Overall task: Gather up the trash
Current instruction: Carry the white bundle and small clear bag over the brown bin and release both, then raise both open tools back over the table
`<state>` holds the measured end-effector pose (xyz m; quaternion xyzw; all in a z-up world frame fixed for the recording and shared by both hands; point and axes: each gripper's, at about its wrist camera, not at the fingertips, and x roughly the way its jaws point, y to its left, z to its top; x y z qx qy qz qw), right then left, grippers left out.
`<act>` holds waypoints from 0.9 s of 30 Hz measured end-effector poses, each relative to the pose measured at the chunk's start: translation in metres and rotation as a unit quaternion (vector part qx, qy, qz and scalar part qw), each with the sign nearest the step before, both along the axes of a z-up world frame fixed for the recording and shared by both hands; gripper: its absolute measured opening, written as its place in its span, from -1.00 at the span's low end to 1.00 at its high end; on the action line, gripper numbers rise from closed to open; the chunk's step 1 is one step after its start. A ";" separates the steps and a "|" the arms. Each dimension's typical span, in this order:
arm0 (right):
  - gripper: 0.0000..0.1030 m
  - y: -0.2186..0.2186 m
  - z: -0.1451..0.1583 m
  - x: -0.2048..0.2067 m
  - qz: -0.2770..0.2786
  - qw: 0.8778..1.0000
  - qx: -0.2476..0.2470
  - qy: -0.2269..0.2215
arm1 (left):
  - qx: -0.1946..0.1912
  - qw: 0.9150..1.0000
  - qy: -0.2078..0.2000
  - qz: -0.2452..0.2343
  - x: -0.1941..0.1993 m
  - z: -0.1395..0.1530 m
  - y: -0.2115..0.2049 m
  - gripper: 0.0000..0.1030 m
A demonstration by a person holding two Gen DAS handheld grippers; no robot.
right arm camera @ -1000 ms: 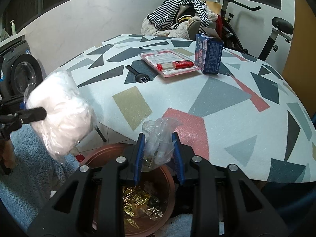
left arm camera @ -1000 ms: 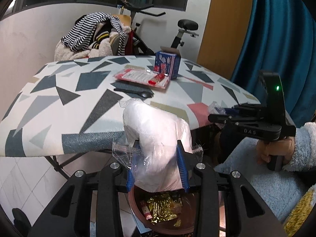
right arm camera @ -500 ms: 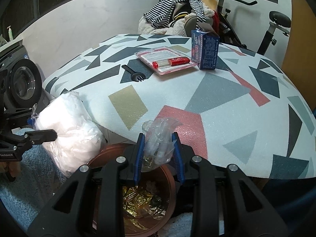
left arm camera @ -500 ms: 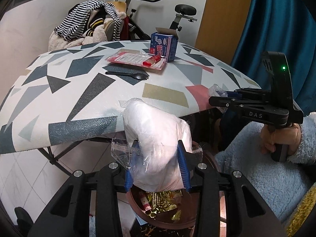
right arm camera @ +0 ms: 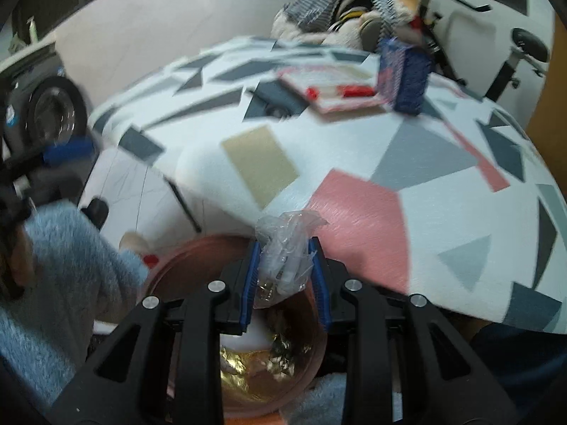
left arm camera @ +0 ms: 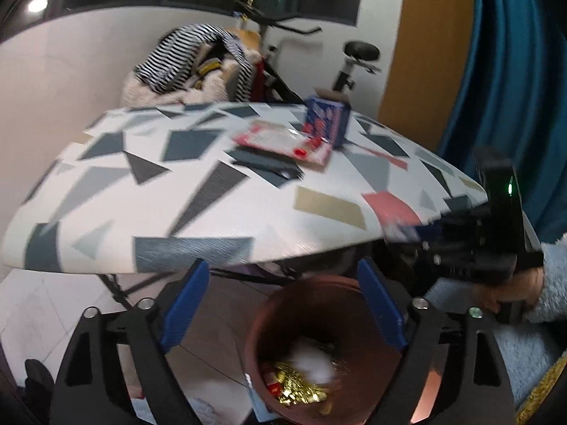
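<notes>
In the left wrist view my left gripper [left arm camera: 283,304] hangs over the brown bin [left arm camera: 269,322]; its jaws are opening and nothing is between them. The white stuffed bag [left arm camera: 313,364] lies inside the bin on gold foil wrappers [left arm camera: 301,389]. My right gripper [right arm camera: 285,276] is shut on a crumpled clear plastic wrapper [right arm camera: 287,244] above the bin's rim [right arm camera: 170,265], beside the table edge. The right gripper [left arm camera: 471,251] also shows at the right of the left wrist view, in a hand with a fluffy blue sleeve.
A patterned table [left arm camera: 212,212] carries a blue box [left arm camera: 327,122], a red-and-white packet [left arm camera: 283,141] and a black plastic utensil [left arm camera: 280,173]. Behind it are a clothes pile [left arm camera: 191,67] and an exercise bike [left arm camera: 354,63]. A blue curtain [left arm camera: 514,71] hangs at the right.
The left gripper's jaws have spread wide and let go of the white bag, which now lies in the bin. The right gripper still holds the clear wrapper.
</notes>
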<state>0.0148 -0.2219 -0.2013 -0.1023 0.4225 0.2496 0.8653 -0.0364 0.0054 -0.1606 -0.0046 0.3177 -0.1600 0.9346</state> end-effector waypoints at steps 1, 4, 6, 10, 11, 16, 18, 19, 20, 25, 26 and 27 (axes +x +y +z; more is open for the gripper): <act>-0.40 0.003 -0.002 0.000 0.005 1.000 -0.005 0.004 | 0.002 1.000 -0.005 0.007 -0.001 0.002 0.002 0.71; -0.40 0.014 -0.010 -0.003 0.028 0.999 -0.029 0.017 | 0.003 1.000 -0.009 0.023 -0.001 0.005 0.008 0.72; -0.40 0.019 -0.013 -0.005 0.036 0.998 -0.037 0.020 | 0.004 0.999 -0.009 0.033 -0.001 0.005 0.012 0.73; -0.40 0.027 -0.020 -0.007 0.047 0.997 -0.048 0.025 | 0.001 0.999 -0.009 0.045 0.000 0.005 0.017 0.74; -0.40 0.028 -0.022 -0.008 0.049 0.997 -0.053 0.027 | 0.000 0.999 -0.009 0.048 0.000 0.005 0.018 0.74; -0.39 0.036 -0.028 -0.008 0.051 0.996 -0.065 0.032 | -0.004 0.998 -0.005 0.058 0.002 0.004 0.022 0.74; -0.38 0.037 -0.029 -0.007 0.050 0.996 -0.068 0.033 | -0.005 0.998 -0.004 0.062 0.003 0.004 0.023 0.74; -0.34 0.037 -0.029 -0.008 0.048 0.996 -0.070 0.032 | -0.005 0.998 -0.003 0.063 0.002 0.003 0.024 0.74; -0.31 0.037 -0.029 -0.008 0.047 0.996 -0.072 0.031 | -0.006 0.998 -0.003 0.065 0.002 0.003 0.024 0.74; 0.56 0.035 -0.026 -0.009 0.038 0.996 -0.073 0.016 | -0.009 0.997 -0.003 0.071 0.003 0.003 0.027 0.77; 0.80 0.034 -0.023 -0.010 0.035 0.997 -0.071 0.008 | -0.009 0.997 -0.002 0.072 0.003 0.003 0.027 0.77; 0.81 0.033 -0.022 -0.011 0.035 0.997 -0.066 0.007 | -0.009 0.997 0.000 0.073 0.004 0.002 0.027 0.77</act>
